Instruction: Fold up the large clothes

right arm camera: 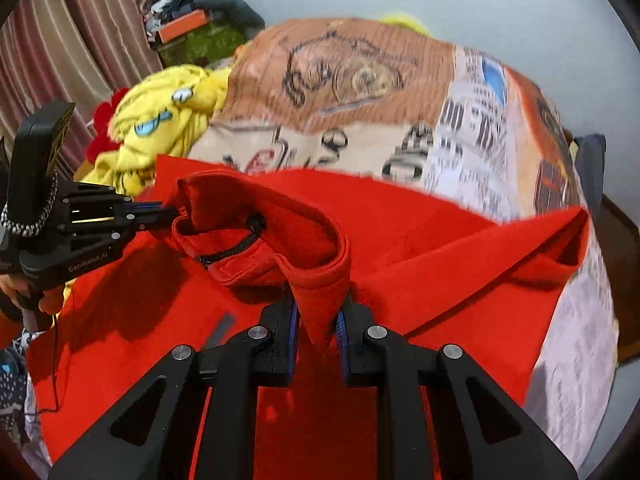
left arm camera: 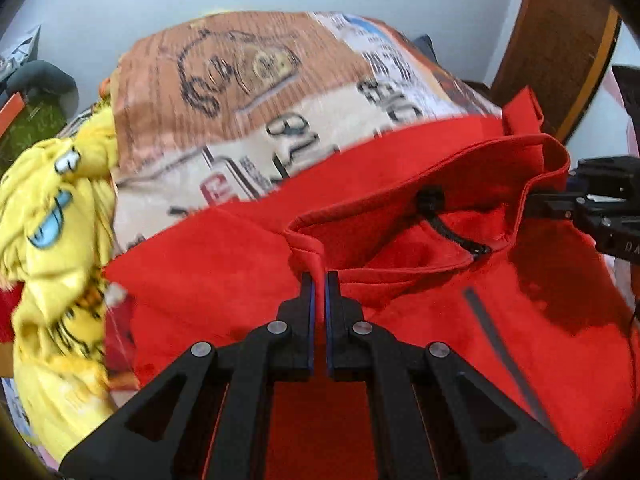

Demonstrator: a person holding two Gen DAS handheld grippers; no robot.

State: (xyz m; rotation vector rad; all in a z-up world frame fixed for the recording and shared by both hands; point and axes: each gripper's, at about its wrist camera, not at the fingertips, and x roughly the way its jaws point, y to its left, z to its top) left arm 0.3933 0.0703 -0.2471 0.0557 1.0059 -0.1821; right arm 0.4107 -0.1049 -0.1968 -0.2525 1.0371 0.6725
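Note:
A large red fleece jacket (left arm camera: 460, 320) with a collar and a black zipper lies over a printed bedspread (left arm camera: 240, 92). My left gripper (left arm camera: 319, 280) is shut on the left end of the jacket collar (left arm camera: 304, 236). My right gripper (right arm camera: 318, 312) is shut on the other end of the collar (right arm camera: 320, 280). The jacket (right arm camera: 440, 248) also fills the lower half of the right wrist view. Each gripper shows in the other's view, the right one (left arm camera: 532, 200) at the far right and the left one (right arm camera: 168, 214) at the far left, both holding the collar up off the bed.
A crumpled yellow garment (left arm camera: 56, 240) with a cartoon print lies on the left of the bed, also in the right wrist view (right arm camera: 160, 124). A wooden headboard (left arm camera: 560, 40) stands at the right. Striped curtains (right arm camera: 72, 40) and a cluttered shelf (right arm camera: 192, 12) are at the back left.

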